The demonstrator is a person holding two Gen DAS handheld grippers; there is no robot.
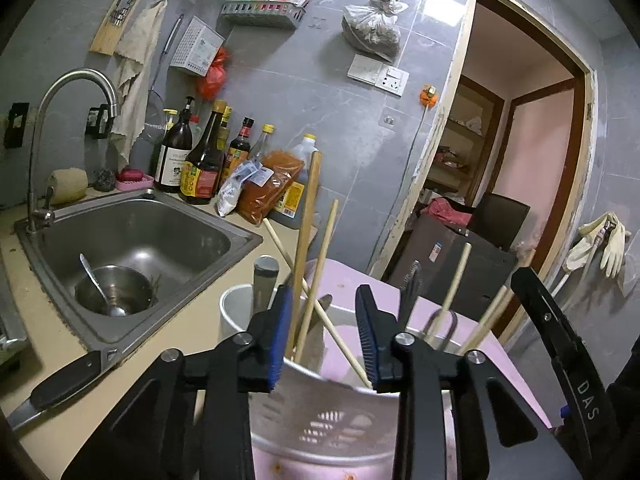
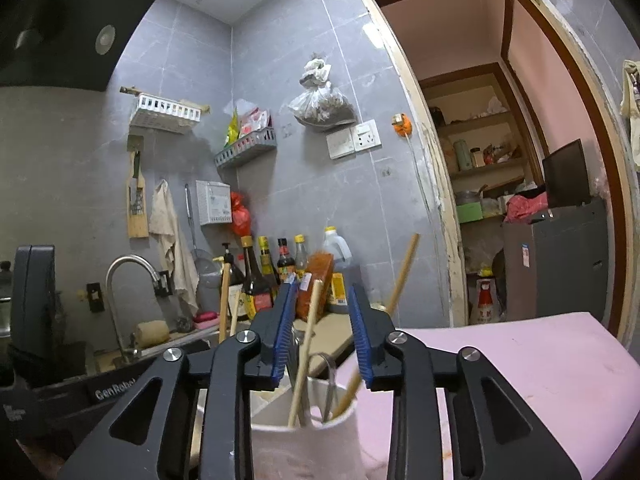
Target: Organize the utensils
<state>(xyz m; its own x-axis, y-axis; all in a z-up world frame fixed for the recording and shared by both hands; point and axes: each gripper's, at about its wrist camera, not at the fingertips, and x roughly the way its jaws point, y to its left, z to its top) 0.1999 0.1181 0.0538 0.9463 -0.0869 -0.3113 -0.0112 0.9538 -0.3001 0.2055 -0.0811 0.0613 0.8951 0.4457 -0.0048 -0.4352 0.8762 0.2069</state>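
A white utensil holder (image 1: 320,412) stands on the counter against a pink board (image 1: 344,280). It holds several wooden-handled utensils (image 1: 306,240), chopsticks (image 1: 452,292) and a metal handle (image 1: 264,284). My left gripper (image 1: 324,340) is open just above the holder's left compartment, with the wooden handles between its blue pads. My right gripper (image 2: 320,336) is open above the holder (image 2: 312,444), with a wooden stick (image 2: 306,344) between its pads. The right gripper's black finger (image 1: 560,336) shows at the right of the left wrist view. A black-handled knife (image 1: 64,384) lies on the counter at the left.
A steel sink (image 1: 132,248) with a bowl and a spoon (image 1: 100,288) sits at the left under a tap (image 1: 60,100). Sauce bottles (image 1: 200,160) and bags stand behind it against the grey tiled wall. An open doorway (image 1: 500,160) lies to the right.
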